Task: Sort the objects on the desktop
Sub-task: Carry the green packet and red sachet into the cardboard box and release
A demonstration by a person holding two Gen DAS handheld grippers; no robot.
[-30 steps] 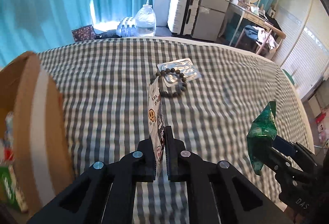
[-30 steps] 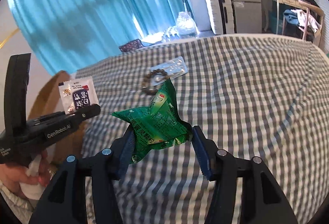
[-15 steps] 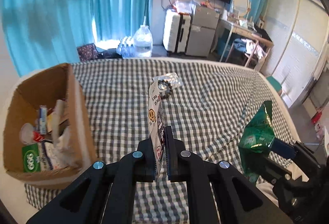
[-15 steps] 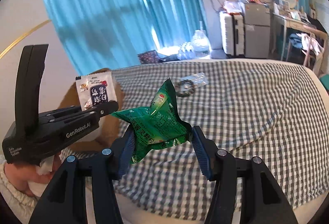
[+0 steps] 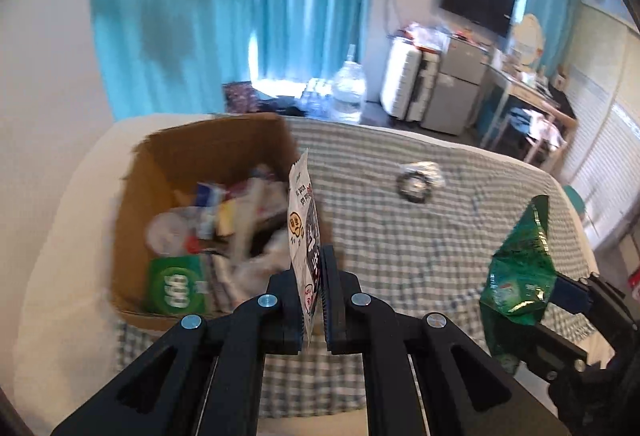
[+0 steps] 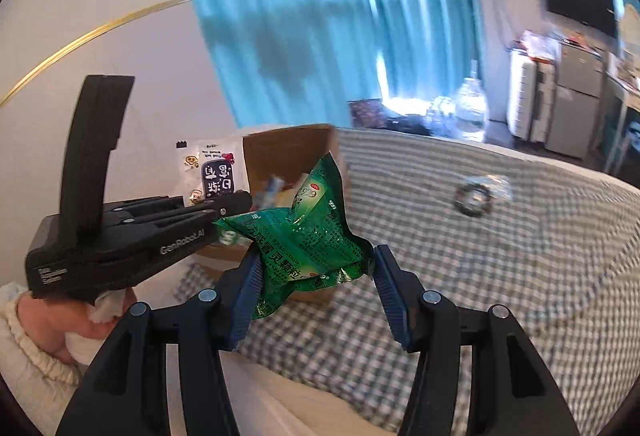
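My left gripper (image 5: 314,296) is shut on a white snack sachet (image 5: 304,228) held edge-on, up in the air near the right wall of the cardboard box (image 5: 160,156). The sachet also shows in the right wrist view (image 6: 212,176), with the left gripper (image 6: 236,202) beside the box (image 6: 288,148). My right gripper (image 6: 316,292) is shut on a crumpled green packet (image 6: 308,240), also seen in the left wrist view (image 5: 520,272), held above the checked cloth. A bead bracelet (image 5: 414,186) lies on a blister pack (image 5: 430,170) on the cloth.
The box holds several packets, among them a green one (image 5: 176,286). The gingham cloth (image 5: 400,236) covers the table, with a white edge (image 5: 52,236) at left. Beyond are blue curtains, a water jug (image 5: 348,92), a suitcase and a fridge.
Both grippers have lifted and swung left with their packets. The box, at the left edge before, now lies just ahead of the left gripper, and the bracelet looks farther away.
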